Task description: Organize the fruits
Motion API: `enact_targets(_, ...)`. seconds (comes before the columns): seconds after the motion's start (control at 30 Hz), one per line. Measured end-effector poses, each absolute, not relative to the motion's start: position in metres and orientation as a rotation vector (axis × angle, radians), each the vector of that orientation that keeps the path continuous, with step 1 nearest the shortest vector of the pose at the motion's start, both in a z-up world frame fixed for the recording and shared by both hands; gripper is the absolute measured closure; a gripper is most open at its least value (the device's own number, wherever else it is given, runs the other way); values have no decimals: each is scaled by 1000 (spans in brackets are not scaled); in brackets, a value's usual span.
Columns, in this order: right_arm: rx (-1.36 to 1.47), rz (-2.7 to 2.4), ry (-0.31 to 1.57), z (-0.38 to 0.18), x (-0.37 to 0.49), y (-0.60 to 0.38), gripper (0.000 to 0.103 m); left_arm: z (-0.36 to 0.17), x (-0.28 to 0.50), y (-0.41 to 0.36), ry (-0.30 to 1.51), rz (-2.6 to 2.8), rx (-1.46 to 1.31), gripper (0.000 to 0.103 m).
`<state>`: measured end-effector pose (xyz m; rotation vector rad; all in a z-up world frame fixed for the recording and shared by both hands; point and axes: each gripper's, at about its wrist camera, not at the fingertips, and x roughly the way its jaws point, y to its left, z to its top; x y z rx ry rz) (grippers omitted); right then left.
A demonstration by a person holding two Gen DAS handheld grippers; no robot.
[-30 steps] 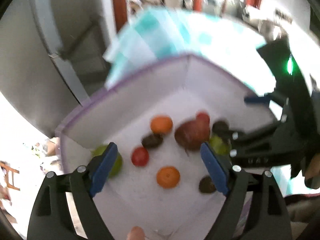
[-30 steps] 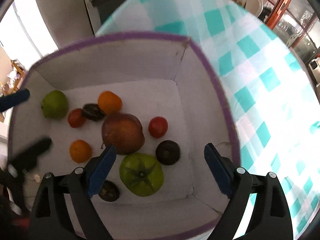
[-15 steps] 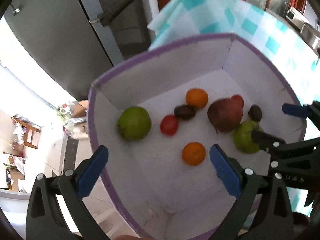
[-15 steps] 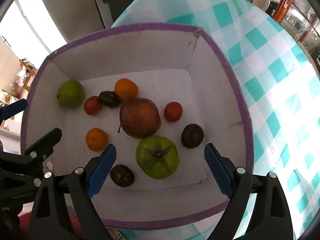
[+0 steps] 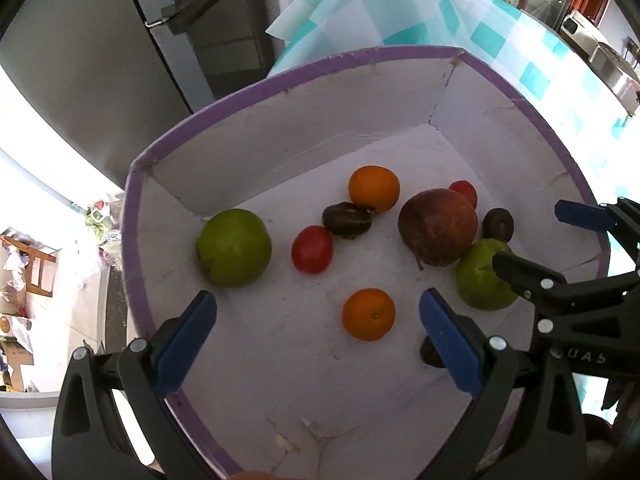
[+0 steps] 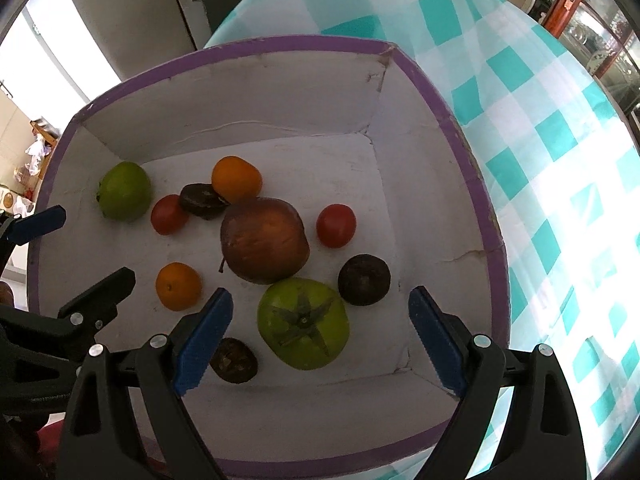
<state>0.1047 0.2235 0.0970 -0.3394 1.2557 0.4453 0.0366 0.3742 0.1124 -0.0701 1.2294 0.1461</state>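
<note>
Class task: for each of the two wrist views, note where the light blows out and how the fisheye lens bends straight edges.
Left wrist view: window area at far left is washed out; the purple-rimmed box bows into a curve. Right wrist view: glare whitens the checked tablecloth at right; fruit stay sharp, the green persimmon clearly lit; the frame corners go black.

Bright daylight is glaring white at the left and right edges, the round lens is bending everything, and the fruits are throwing soft shadows
</note>
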Motion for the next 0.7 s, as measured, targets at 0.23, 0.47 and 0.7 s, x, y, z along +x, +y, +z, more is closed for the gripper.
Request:
enact_targets(0.23,-313,414,1268,91,107,221,16,105,43,377,1264,107,-97,2)
enact_targets(0.47,-251,370,1281,88,107,216,16,97,47,382,1294,80,-150,2)
enact_targets(0.7,-266,354,1248,96,101,215,16,99,44,379,1298,161,-126,2)
